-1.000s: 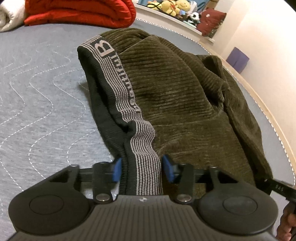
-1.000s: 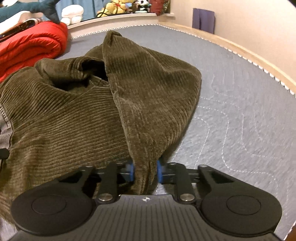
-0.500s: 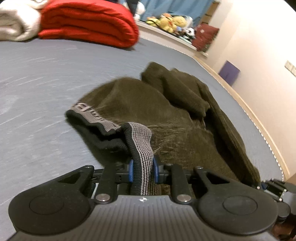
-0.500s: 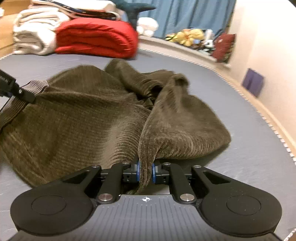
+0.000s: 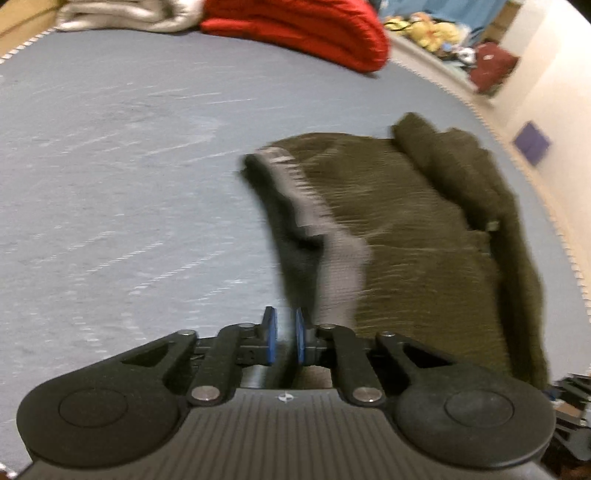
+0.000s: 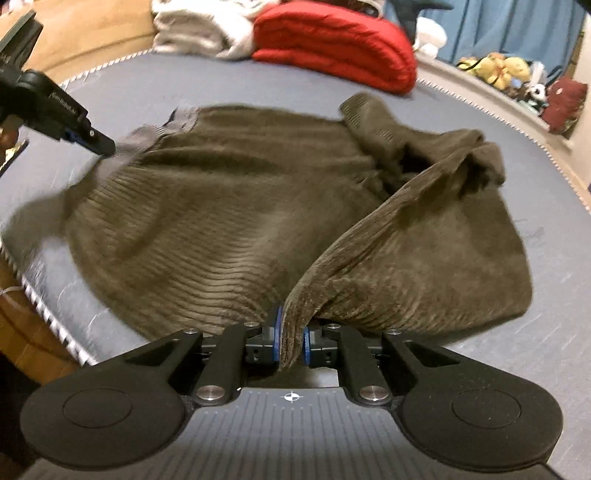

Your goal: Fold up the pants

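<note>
Olive corduroy pants (image 5: 406, 221) with a grey striped waistband (image 5: 332, 251) lie bunched on the grey mattress (image 5: 110, 184). In the left wrist view my left gripper (image 5: 282, 334) has its blue pads a narrow gap apart with nothing between them; the waistband hangs just to its right, blurred. In the right wrist view the left gripper (image 6: 99, 146) is at the waistband (image 6: 147, 136). My right gripper (image 6: 291, 339) is shut on a fold of the pants (image 6: 258, 206) at their near edge.
A folded red blanket (image 5: 303, 29) and white blankets (image 5: 122, 16) lie at the far end of the mattress. Stuffed toys (image 6: 498, 68) sit on a ledge by the wall. The mattress edge (image 6: 44, 302) runs at the lower left of the right wrist view.
The left gripper, shut on the waistband half a second ago, now has an empty gap between its pads, with the waistband beside it. Both grippers pulled back and the pants spread wider.
</note>
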Tool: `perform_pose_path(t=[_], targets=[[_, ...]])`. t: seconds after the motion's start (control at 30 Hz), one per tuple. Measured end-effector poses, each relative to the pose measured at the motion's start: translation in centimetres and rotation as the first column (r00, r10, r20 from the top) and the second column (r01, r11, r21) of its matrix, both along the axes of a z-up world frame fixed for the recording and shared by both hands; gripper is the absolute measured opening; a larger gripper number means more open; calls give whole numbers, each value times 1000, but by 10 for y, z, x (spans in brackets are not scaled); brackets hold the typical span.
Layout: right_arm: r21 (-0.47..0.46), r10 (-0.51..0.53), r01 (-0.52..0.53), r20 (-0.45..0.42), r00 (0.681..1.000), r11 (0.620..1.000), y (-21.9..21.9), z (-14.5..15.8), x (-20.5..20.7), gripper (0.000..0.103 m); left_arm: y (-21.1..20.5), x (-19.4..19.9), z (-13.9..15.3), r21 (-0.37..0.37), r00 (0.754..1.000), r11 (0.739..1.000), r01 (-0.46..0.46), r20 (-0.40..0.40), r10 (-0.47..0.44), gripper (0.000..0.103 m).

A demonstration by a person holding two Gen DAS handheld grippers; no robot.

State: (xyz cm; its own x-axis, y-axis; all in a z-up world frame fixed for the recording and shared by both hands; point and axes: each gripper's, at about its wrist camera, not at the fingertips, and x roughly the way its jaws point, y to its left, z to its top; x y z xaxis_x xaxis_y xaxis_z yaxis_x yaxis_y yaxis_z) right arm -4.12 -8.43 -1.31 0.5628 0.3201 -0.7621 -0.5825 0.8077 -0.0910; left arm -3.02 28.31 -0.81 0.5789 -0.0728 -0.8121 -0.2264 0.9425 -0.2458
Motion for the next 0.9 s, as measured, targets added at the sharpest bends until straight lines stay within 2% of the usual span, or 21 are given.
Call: perform_pose_path(t=[0.03, 0.07, 0.1, 0.13, 0.17, 0.2, 0.27, 0.37, 0.5, 0.57, 0.6, 0.67, 0.77, 0.9], targets=[[-14, 1, -1, 6, 1000, 1000, 0, -1, -1, 13, 5, -3, 2, -2, 1000, 1000, -16, 23, 16, 13], [-12, -4, 4, 1, 1000, 1000, 0, -1, -2, 16, 8, -4, 8, -10, 998, 1000, -26, 54, 26, 21], [7, -14, 14, -30, 999, 1000, -4, 1, 1, 17, 8, -2, 15, -14, 996, 1000, -26, 84, 28, 33], [37, -31, 33, -62, 998, 999, -2, 5, 12, 17, 4, 0, 23, -12, 993, 1000, -20, 114, 22, 41], [75, -47, 54, -84, 995, 996, -7, 9, 12, 20, -2, 0, 30, -7, 990, 1000, -13, 141, 13, 54], [113, -55, 66, -102, 993, 991, -12, 16, 14, 22, -10, 4, 38, 1, 984, 1000, 0, 176, 0, 60], [192, -73, 98, -133, 988, 977, -25, 34, 26, 30, -31, 12, 50, 16, 975, 999, 39, 216, -42, 63], [314, -82, 139, -189, 979, 939, -46, 49, 48, 37, -66, 31, 58, 6, 957, 991, 136, 259, -133, 64], [423, -75, 180, -253, 964, 888, -64, 66, 95, 41, -118, 57, 54, 22, 931, 968, 248, 270, -245, 64], [458, -63, 188, -275, 959, 869, -69, 69, 118, 44, -136, 69, 48, 30, 924, 959, 281, 263, -279, 64], [469, -71, 199, -276, 958, 861, -72, 70, 129, 51, -144, 77, 45, 27, 921, 956, 293, 260, -289, 63], [470, -127, 240, -259, 958, 849, -79, 74, 156, 55, -155, 88, 35, 19, 921, 952, 304, 249, -299, 63], [538, -166, 292, -269, 949, 791, -96, 73, 198, 55, -165, 109, 28, 6, 924, 951, 308, 235, -301, 63], [500, -297, 370, -222, 929, 783, -102, 47, 240, 55, -178, 136, 13, 4, 930, 947, 322, 187, -317, 57]])
